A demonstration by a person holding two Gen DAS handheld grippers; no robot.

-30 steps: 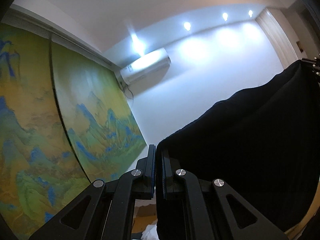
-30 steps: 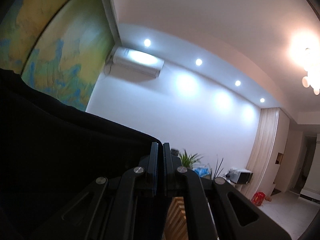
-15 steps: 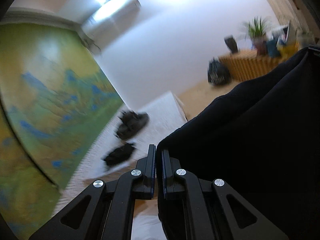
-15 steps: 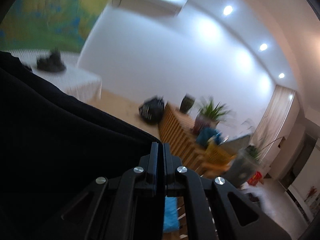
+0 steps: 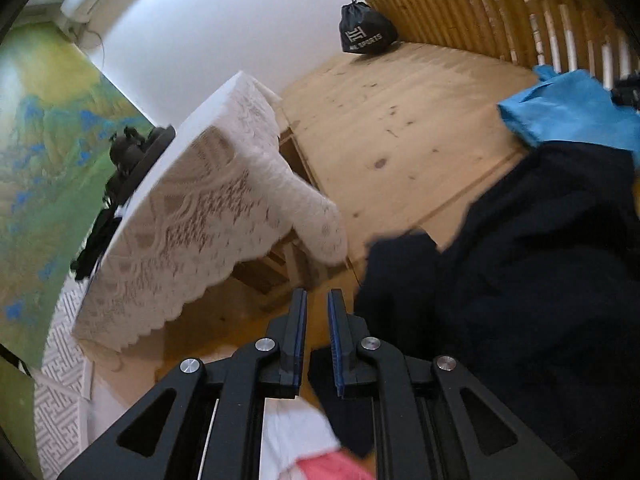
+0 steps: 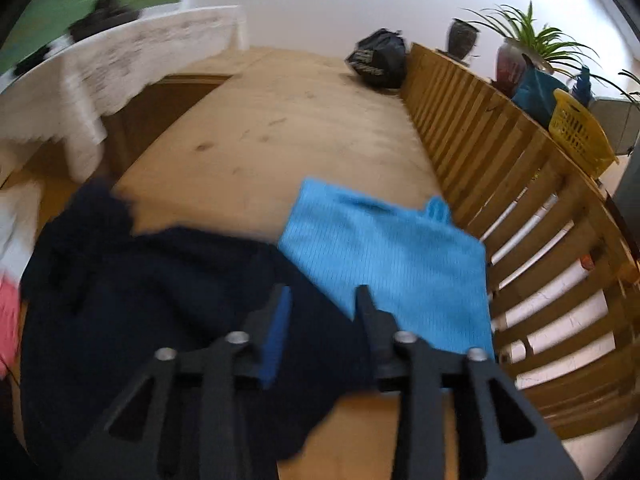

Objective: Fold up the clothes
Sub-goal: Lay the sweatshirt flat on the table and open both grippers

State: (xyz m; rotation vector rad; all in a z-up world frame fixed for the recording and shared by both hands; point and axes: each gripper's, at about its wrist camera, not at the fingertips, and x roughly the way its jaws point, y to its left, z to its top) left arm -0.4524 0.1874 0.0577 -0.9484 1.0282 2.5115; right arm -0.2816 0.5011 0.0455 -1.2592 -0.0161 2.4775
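Left wrist view showed the left gripper (image 5: 317,304) with its jaws released, a narrow gap between the blue-lined pads and nothing between them. The dark navy garment (image 5: 520,288) lay in a loose heap on the wooden floor (image 5: 400,120) to the right of the jaws, apart from them. A folded blue cloth (image 5: 568,112) lay past the heap, at the far right, its near edge meeting the navy fabric. At the left stood a counter (image 5: 208,208) under a white lace cloth, with dark items on its far end, too blurred to identify. A black drawstring bag (image 5: 366,30) sat far off against the slatted wooden fence (image 5: 500,20).

In the right wrist view the right gripper (image 6: 322,296) hung over the navy garment (image 6: 160,300) with its jaws spread wide and empty. The blue cloth (image 6: 392,256) lay just right of the heap, beside the fence (image 6: 520,200). White and pink fabric (image 6: 8,304) showed at the left edge.
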